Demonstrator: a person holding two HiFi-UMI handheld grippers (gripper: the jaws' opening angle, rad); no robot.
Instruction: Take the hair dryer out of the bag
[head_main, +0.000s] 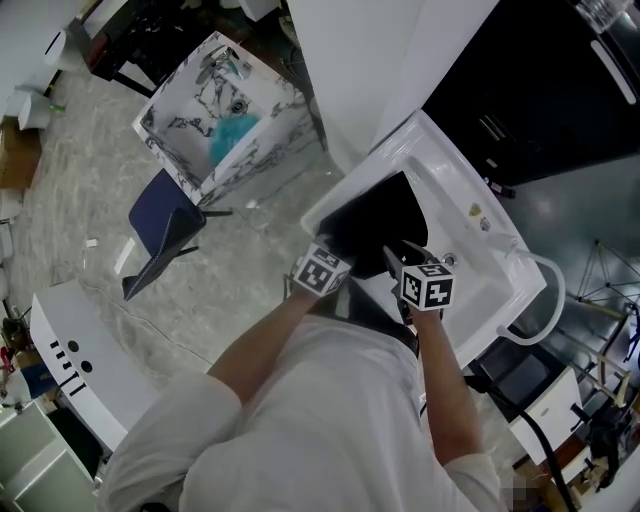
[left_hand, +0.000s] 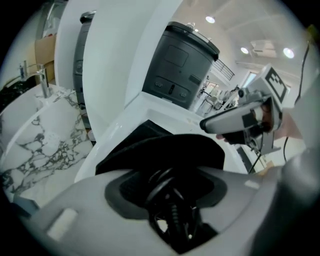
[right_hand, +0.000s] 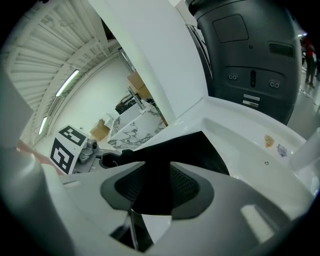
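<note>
Left gripper (head_main: 336, 246), right gripper (head_main: 398, 258) alongside, both angled down, jaws apart

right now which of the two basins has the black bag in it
The plain white basin holds the black bag; the marble-patterned basin has something teal instead.

A: Is the hair dryer visible?
B: No, the black bag (left_hand: 165, 150) hides it; only a coiled black cord (left_hand: 172, 215) shows between the left jaws.
A: Gripped?
B: Cannot tell. The sticker (right_hand: 269, 141) on the white basin (right_hand: 235, 125) is too small to read.
</note>
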